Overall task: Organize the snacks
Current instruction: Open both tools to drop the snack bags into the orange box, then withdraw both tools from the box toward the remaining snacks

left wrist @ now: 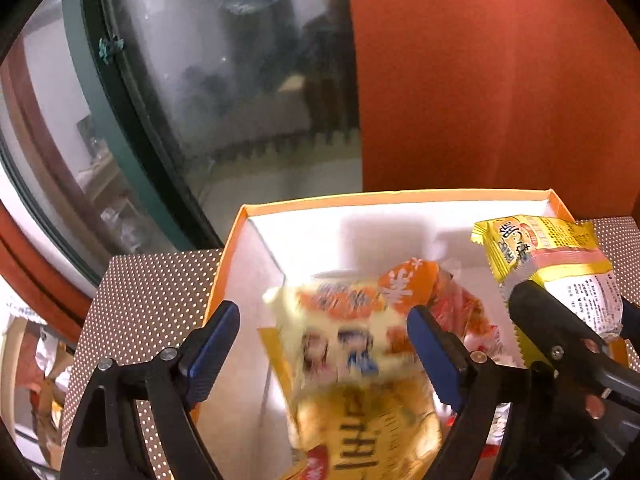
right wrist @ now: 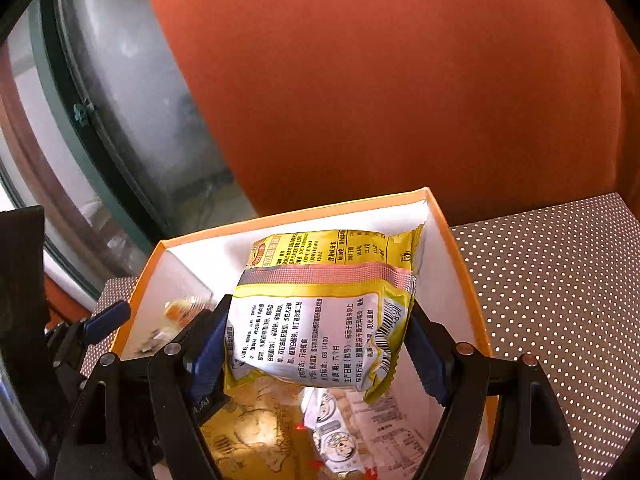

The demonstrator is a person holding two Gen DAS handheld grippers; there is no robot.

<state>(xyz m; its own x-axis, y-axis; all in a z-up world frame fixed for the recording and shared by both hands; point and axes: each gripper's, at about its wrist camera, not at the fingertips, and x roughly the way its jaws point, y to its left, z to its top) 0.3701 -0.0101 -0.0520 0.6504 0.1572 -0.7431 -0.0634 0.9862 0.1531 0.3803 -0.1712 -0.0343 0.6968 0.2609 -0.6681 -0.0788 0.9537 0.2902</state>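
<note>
**Now 2 packets hang over the box**

Already the orange box (left wrist: 400, 196) with white inner walls holds several snack packets on its floor, so the sorting looks well under way, though nothing here shows how many snacks are left outside it. It sits on a brown dotted table (right wrist: 560, 280), close to a window and a red curtain.

The right gripper (right wrist: 320, 344) is clamped on a yellow packet (right wrist: 320, 320), 1 blue pad pressing each side of it. That packet hangs above the inside of the box, near its right wall, and is not yet set down. It shows its back: a white panel of small black print, a barcode at one edge, a pink and grey sealed seam across the middle and a crimped, zigzag end. It looks puffed and light.

The left gripper (left wrist: 324, 344) has its fingers (left wrist: 216, 340) apart, and the yellow-orange packet (left wrist: 344, 336) between them is motion-blurred, with clear space on its left side; whether the right pad touches it I cannot tell. My reading is that it is being let go into the left part of the box. Cartoon figures and large print show on its front.

Left to do, as I judge it: lower and release the yellow packet, then fetch any snacks that remain.
</note>
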